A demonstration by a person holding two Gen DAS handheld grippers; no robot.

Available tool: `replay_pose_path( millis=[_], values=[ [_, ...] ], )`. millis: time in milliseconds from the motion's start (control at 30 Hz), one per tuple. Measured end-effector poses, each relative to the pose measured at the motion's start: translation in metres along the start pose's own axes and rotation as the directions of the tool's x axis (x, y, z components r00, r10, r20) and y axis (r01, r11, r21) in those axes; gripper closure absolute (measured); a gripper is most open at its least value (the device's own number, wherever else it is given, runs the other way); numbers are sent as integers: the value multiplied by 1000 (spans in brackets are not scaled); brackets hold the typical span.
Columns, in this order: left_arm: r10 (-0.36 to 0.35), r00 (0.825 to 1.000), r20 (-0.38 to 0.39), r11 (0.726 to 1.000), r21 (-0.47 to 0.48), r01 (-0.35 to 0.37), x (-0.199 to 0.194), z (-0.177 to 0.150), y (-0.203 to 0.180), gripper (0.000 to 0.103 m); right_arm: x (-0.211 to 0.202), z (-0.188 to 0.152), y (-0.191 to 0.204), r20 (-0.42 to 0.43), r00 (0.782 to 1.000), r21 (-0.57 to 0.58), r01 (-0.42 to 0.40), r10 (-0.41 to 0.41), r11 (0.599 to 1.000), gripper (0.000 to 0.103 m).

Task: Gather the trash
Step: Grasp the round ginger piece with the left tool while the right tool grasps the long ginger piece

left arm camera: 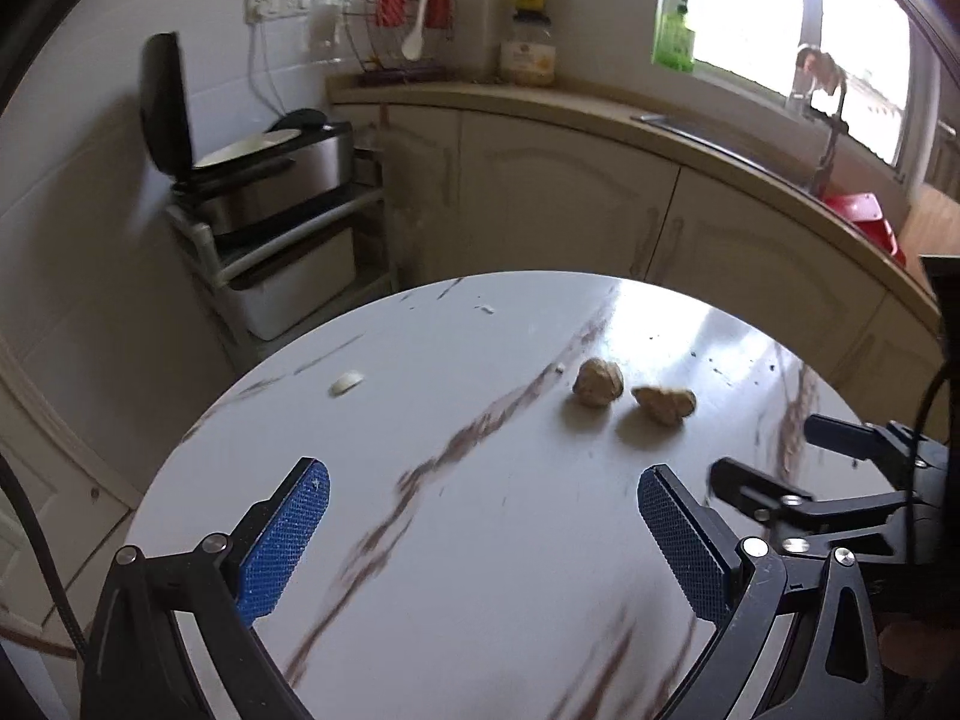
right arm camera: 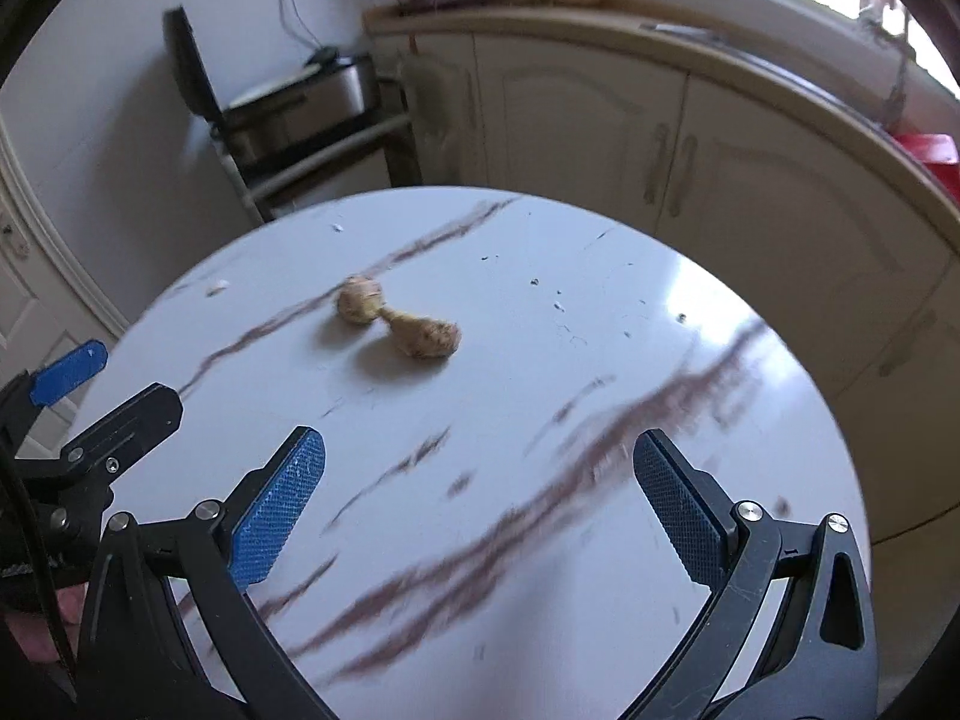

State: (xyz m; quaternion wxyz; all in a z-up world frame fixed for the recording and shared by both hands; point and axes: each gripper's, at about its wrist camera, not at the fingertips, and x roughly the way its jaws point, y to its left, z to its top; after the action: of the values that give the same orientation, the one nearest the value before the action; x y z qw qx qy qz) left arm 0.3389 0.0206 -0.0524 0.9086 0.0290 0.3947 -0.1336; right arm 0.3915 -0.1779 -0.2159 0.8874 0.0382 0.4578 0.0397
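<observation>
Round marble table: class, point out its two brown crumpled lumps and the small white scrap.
Left brown lump [left arm camera: 597, 382], left wrist view, middle of it.
Right brown lump [left arm camera: 665, 403], left wrist view, middle of it.
White scrap [left arm camera: 347, 383], left wrist view, its centre.

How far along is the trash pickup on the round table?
Nothing looks collected yet. Both the left gripper and right gripper are open and empty above the table. Left to pick up: two tan crumpled lumps, a pale scrap and scattered crumbs.
</observation>
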Motion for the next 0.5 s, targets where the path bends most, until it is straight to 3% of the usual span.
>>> replay_pose_path(
  millis=[167,333,400,467,500],
  values=[
    [-11,999,-40,1000,21,12,48,26,-5,1,35,18,0,-38,999,-31,-13,12,999,15],
    [-27,998,-60,999,20,29,80,39,-2,1,49,25,4,-27,1000,-79,0,-2,997,17],
    [-35,997,-63,999,24,37,87,40,-3,1,48,27,7,-14,1000,-100,1,-3,995,28],
    [-42,997,-68,999,30,44,94,42,-5,1,45,25,10,3,1000,-125,-14,14,992,52],
    [-46,997,-68,998,35,49,96,41,-7,2,44,23,11,8,1000,-136,-17,18,991,58]
  ],
)
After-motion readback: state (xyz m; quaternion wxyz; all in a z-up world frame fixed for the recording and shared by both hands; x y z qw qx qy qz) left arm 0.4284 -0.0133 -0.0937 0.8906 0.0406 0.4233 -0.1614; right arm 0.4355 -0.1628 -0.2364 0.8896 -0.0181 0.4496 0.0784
